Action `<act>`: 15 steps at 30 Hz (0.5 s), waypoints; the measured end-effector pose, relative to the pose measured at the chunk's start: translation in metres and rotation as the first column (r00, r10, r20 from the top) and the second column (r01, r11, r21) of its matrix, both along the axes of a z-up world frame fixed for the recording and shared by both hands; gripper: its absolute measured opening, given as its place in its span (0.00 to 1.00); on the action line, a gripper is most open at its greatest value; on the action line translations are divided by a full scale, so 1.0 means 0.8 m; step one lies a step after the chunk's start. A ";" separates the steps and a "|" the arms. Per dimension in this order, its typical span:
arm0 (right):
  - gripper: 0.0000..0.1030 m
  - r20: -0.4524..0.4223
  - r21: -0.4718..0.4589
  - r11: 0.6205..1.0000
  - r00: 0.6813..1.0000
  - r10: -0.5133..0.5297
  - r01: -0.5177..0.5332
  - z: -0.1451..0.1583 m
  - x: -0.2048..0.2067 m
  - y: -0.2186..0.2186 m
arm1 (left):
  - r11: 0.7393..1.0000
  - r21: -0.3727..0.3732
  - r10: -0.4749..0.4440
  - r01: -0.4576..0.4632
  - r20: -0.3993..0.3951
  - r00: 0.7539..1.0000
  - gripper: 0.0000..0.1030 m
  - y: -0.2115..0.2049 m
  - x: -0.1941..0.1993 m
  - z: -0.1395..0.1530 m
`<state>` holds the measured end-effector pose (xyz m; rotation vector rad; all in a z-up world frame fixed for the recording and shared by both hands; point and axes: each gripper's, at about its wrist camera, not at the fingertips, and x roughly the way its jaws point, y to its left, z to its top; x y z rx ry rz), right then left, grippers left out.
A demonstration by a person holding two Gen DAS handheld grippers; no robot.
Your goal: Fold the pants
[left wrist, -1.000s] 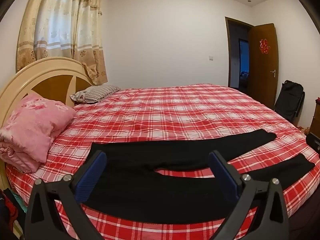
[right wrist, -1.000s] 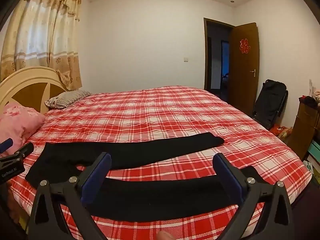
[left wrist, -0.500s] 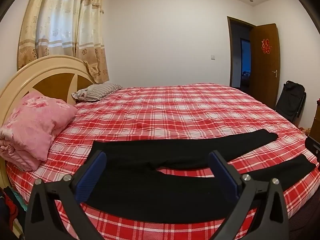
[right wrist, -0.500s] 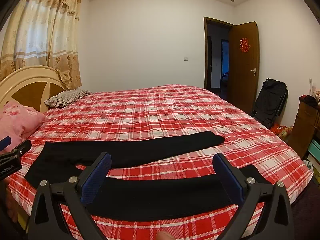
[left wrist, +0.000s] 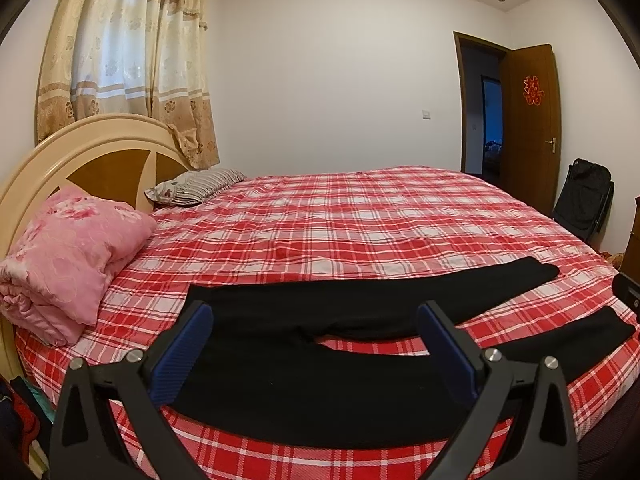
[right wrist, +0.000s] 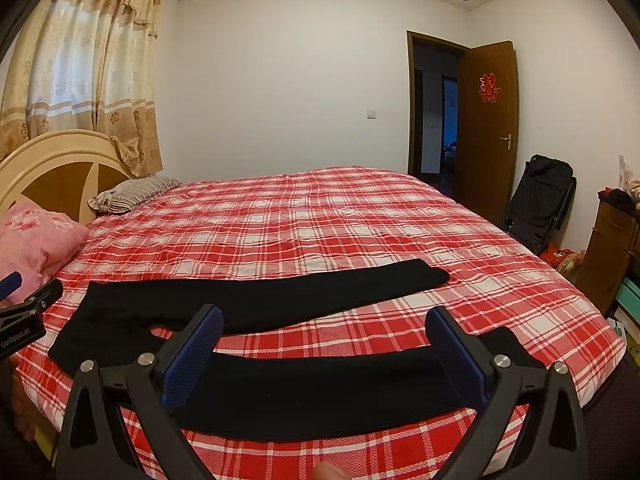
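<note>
flat black pants (left wrist: 320, 360) lengthwise left-right, waist left, legs splayed rightward

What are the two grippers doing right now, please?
Left gripper: open, holding nothing, above the black pants.
Right gripper: open, holding nothing.

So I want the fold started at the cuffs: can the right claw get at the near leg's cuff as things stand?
Probably yes. The right claw is open above the pants, and the near leg's cuff lies flat by the bed edge beside its right finger, with nothing over it.
</note>
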<state>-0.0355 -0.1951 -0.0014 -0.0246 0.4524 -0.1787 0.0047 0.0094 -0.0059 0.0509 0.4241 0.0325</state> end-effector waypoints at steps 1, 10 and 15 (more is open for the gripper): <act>0.99 0.000 -0.002 1.000 1.000 -0.001 0.001 0.000 0.000 0.002 | 1.000 0.004 0.003 -0.003 -0.001 1.000 1.00 -0.001 0.001 0.000; 0.99 -0.007 -0.005 1.000 1.000 0.000 0.000 -0.002 0.001 0.005 | 1.000 0.005 0.013 -0.013 -0.008 1.000 1.00 0.001 0.004 -0.002; 0.99 -0.007 -0.006 1.000 1.000 0.001 -0.001 -0.002 0.002 0.005 | 1.000 0.005 0.013 -0.013 -0.007 1.000 1.00 0.002 0.003 -0.002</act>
